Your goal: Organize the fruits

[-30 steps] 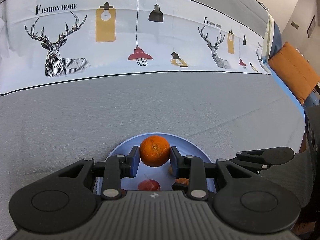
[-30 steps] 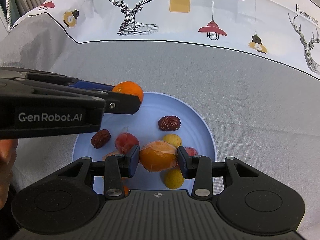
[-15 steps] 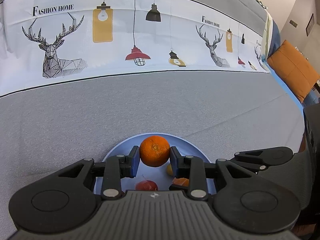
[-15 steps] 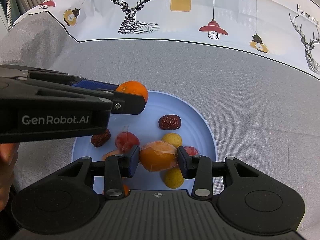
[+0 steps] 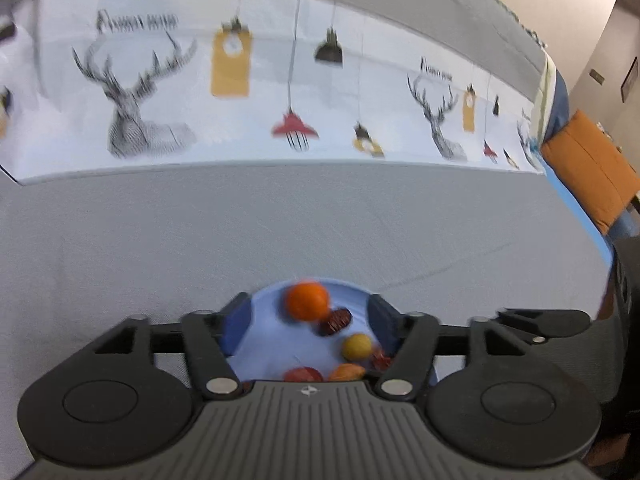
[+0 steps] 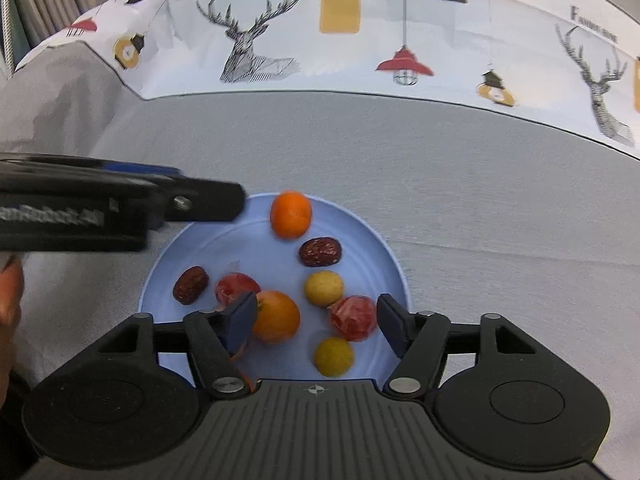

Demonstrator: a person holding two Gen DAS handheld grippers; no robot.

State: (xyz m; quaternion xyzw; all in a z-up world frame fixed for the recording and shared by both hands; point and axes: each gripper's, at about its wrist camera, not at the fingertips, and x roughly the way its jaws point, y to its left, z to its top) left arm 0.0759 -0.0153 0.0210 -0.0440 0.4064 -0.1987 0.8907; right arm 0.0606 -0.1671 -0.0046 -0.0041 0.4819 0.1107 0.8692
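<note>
- The left gripper [image 5: 306, 320] has its jaws opening, spread wide with no pad on any fruit; the small orange [image 5: 307, 301] sits loose between them, at the far rim of the pale blue plate [image 5: 256, 344], blurred in the left wrist view.
- Just beside that orange lies a dark red date [image 5: 335, 321], then a yellow round fruit [image 5: 357, 346] nearer the camera.
- The right gripper [image 6: 316, 318] also has its jaws opening; the left pad is touching or just beside a larger orange [image 6: 276, 317], the right pad stands clear, with a red fruit [image 6: 354, 318] just inside it.
- In the right wrist view the plate [image 6: 368, 236] carries, going outward from the jaws: a yellow fruit [image 6: 334, 356] nearest the camera, another yellow one [image 6: 323, 288] further up, a second red fruit [image 6: 234, 286] partly behind the left pad, a date [image 6: 191, 285] towards the plate's left edge, another date [image 6: 321, 252] and the small orange [image 6: 291, 214] at the far rim.
- The left gripper's black body [image 6: 120, 212] reaches in from the left, its tip above the plate's far left rim.
- The plate rests on a grey cloth [image 6: 480, 208] with a white printed band [image 6: 360, 40] of deer heads and lamps beyond it.
- An orange cushion [image 5: 592, 184] shows at the far right of the left wrist view.
</note>
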